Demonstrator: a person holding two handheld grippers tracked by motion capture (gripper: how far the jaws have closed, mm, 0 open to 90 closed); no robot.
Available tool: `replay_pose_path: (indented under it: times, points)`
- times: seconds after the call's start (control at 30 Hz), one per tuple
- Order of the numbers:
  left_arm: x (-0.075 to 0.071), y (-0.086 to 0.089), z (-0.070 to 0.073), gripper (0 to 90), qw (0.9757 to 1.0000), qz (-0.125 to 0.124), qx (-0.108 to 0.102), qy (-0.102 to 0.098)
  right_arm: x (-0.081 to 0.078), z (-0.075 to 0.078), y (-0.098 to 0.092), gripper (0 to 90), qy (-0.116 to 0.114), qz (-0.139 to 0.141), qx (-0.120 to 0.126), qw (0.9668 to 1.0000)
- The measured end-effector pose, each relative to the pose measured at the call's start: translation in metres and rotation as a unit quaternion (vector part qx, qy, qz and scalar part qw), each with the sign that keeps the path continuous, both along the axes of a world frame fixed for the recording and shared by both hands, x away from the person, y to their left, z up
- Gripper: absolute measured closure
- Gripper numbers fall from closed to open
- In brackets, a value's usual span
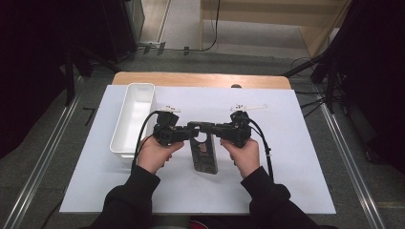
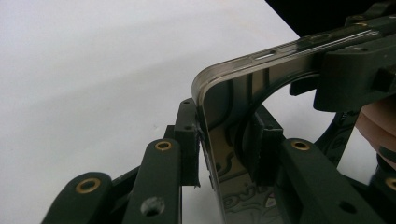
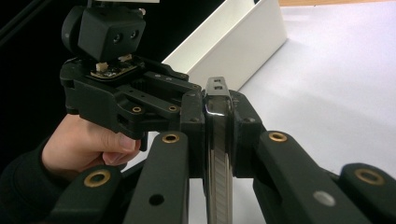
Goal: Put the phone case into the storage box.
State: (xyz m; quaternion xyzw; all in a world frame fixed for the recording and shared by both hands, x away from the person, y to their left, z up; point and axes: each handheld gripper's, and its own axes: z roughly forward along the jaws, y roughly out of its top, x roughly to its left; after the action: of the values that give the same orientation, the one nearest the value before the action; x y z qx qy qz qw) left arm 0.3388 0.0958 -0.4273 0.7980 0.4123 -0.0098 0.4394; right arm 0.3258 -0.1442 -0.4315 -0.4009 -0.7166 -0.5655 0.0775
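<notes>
A phone point(image 1: 204, 155) with a silvery rim and a dark patterned face lies lengthwise toward the person, its far end lifted off the white sheet. My left gripper point(image 1: 195, 126) and right gripper point(image 1: 212, 127) meet nose to nose over that far end, both shut on it. In the left gripper view my left gripper point(image 2: 224, 144) clamps the phone point(image 2: 233, 88) near a rounded corner, and the right gripper point(image 2: 355, 70) holds the rim beside it. In the right gripper view my right gripper point(image 3: 218, 121) pinches the phone's thin edge point(image 3: 218, 186), facing the left gripper point(image 3: 140, 100).
A long white bin point(image 1: 136, 114) stands at the left of the white sheet point(image 1: 286, 157), close to the left hand; it shows behind the left gripper as the bin point(image 3: 233, 51). The wooden table edge point(image 1: 200, 78) runs along the back. Dark stands flank the table.
</notes>
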Motion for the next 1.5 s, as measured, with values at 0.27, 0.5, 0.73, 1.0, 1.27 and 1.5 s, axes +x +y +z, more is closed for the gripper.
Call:
replay_pose_path:
  times: [0.27,0.5,0.73,1.0,1.27,1.5]
  points:
    - [-0.0013,-0.0004,0.0022,69.6,1.0,-0.001,0.001,-0.007,0.0002,0.0006,-0.0019,76.9,-0.005,0.003,0.007,1.0]
    - [-0.0018,-0.0006,0.0027,69.6,0.9999,-0.001,0.006,-0.013,0.0002,0.0003,-0.0014,76.4,-0.006,0.007,0.005,1.0]
    - [-0.0031,-0.0017,0.0036,69.6,0.9998,-0.002,0.011,-0.018,0.0002,0.0001,-0.0012,74.5,-0.011,0.007,0.002,0.9999]
    - [-0.0032,-0.001,0.0046,69.6,0.9995,0.0,0.016,-0.025,-0.0009,0.0004,-0.0007,61.6,-0.029,0.005,-0.003,0.9996]
    - [-0.0037,0.0007,0.0069,69.5,0.9987,0.006,0.03,-0.041,-0.0008,-0.0017,0.0035,42.8,-0.034,0.008,-0.014,0.9993]
    - [-0.0038,0.0036,0.0101,69.5,0.998,0.014,0.036,-0.049,0.0007,-0.0058,0.0065,33.6,-0.031,0.036,-0.031,0.9984]
